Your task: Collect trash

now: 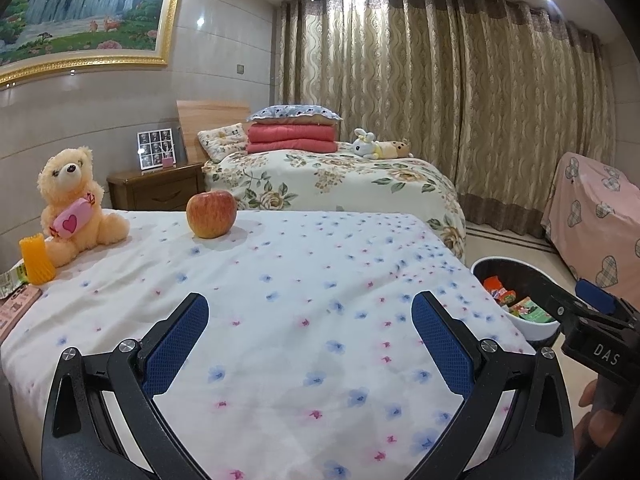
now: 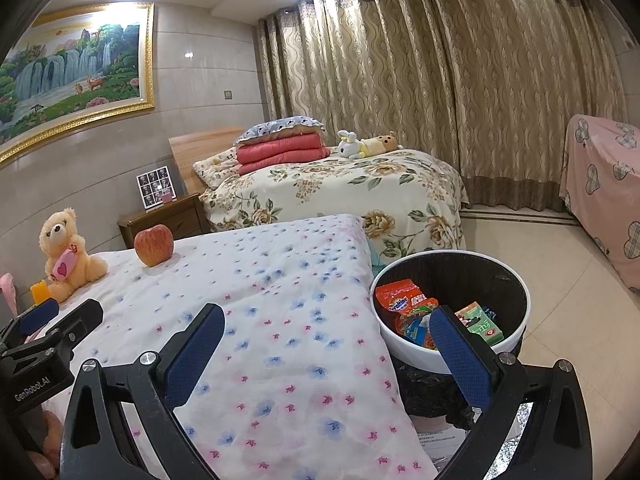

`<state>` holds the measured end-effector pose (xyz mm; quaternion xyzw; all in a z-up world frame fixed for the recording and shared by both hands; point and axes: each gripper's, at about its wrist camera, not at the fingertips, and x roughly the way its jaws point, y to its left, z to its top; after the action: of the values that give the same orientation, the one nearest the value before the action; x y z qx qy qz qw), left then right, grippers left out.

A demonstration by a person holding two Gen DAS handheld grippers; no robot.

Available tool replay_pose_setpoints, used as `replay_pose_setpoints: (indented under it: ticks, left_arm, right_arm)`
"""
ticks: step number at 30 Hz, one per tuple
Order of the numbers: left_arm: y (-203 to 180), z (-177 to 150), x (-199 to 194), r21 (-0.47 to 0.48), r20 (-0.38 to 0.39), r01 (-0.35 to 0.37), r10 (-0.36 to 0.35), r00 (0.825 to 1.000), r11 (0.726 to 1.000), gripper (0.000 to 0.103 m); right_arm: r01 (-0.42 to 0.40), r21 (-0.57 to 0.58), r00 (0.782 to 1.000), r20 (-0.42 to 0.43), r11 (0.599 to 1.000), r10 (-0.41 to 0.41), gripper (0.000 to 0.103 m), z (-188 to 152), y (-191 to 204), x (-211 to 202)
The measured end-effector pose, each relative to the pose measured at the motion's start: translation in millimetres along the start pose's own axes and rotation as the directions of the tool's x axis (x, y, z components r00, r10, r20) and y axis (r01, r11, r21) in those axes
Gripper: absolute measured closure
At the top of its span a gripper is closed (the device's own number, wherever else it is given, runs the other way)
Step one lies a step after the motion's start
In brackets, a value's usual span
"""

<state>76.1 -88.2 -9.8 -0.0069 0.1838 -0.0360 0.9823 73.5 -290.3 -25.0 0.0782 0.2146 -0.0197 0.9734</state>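
Observation:
My left gripper (image 1: 310,340) is open over the flower-print tablecloth (image 1: 304,280), with nothing between its fingers. At the table's far left edge lie a green-and-white wrapper (image 1: 9,280) and a pinkish packet (image 1: 18,307), both partly cut off. My right gripper (image 2: 328,352) is open too, straddling the table's right edge, its right finger (image 2: 460,356) over the white-rimmed trash bin (image 2: 404,346). In the bin lie an orange packet (image 2: 400,300) and a green packet (image 2: 480,325). The bin (image 1: 532,326) also shows in the left wrist view, beside the right gripper (image 1: 572,294).
On the table stand a red apple (image 1: 211,214), a teddy bear (image 1: 76,204) and an orange ribbed cup (image 1: 36,260). Behind it are a floral bed (image 1: 340,184) and a wooden nightstand (image 1: 156,190). A pink-covered piece of furniture (image 2: 604,200) stands right, across tiled floor.

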Motion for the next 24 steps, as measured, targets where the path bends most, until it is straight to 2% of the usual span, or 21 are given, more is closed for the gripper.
replay_pose_setpoints:
  ticks: [24]
  left_arm:
    - [0.0, -0.1, 0.1, -0.003, -0.012, 0.019, -0.019, 1.0, 1.0, 0.0]
  right_arm:
    - [0.003, 0.006, 1.0, 0.003, 1.0, -0.003, 0.0, 0.1, -0.1, -1.4]
